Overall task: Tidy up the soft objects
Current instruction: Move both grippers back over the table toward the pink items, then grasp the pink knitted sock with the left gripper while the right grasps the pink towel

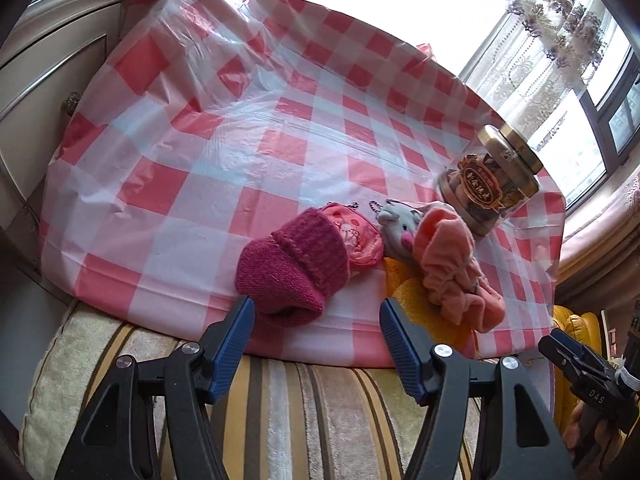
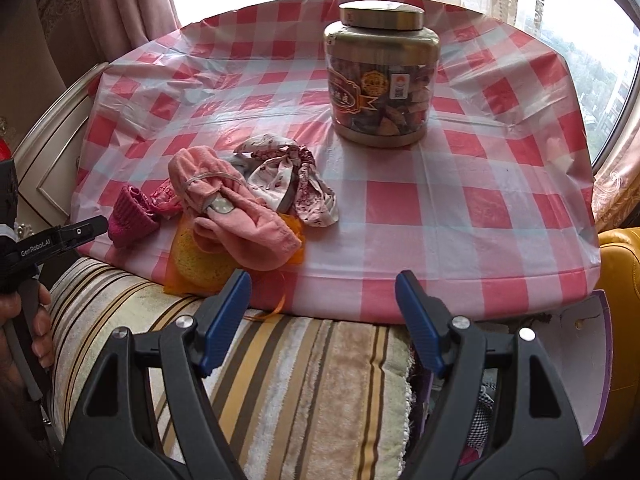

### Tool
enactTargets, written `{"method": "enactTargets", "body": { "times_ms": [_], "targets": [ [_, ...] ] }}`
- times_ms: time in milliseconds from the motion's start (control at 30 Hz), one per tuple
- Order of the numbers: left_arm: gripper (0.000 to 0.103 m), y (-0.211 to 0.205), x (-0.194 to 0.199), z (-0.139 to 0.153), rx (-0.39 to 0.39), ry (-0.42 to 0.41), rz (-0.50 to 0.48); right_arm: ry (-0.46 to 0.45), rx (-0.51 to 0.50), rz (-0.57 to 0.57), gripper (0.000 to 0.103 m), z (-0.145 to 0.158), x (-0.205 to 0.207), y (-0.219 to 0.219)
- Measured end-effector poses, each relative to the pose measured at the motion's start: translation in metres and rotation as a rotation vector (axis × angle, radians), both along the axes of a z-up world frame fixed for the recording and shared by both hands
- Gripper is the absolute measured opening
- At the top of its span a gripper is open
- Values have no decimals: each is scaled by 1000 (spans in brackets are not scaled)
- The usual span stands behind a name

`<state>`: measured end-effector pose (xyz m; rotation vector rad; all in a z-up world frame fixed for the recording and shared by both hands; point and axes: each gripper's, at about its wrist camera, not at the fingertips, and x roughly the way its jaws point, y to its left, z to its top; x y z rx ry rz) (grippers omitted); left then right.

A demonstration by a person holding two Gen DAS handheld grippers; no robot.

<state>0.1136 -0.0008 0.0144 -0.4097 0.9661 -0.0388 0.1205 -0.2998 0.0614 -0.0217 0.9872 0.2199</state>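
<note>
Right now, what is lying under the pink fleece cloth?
Under the pink fleece cloth lies a yellow sponge in an orange mesh bag, sticking out toward the table's near edge. How far it reaches beneath, and whether anything else is below, is covered.

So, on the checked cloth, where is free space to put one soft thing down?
The tablecloth is bare right of the floral fabric and in front of the jar, and also behind the knitted sock. The near-left part is crowded: sock, pink cloth, yellow sponge.
</note>
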Motion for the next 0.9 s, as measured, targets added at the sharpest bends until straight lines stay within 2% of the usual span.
{"method": "enactTargets", "body": {
  "times_ms": [333,700,900],
  "targets": [
    [68,1,34,-16,70,66,-30,-14,-19,103,77,-8,16,46],
    [67,-4,44,-37,71,89,-60,-20,-64,182,77,-24,41,87],
    [52,-4,42,-39,60,64,-74,-15,-84,211,77,-35,53,106]
  ]
}}
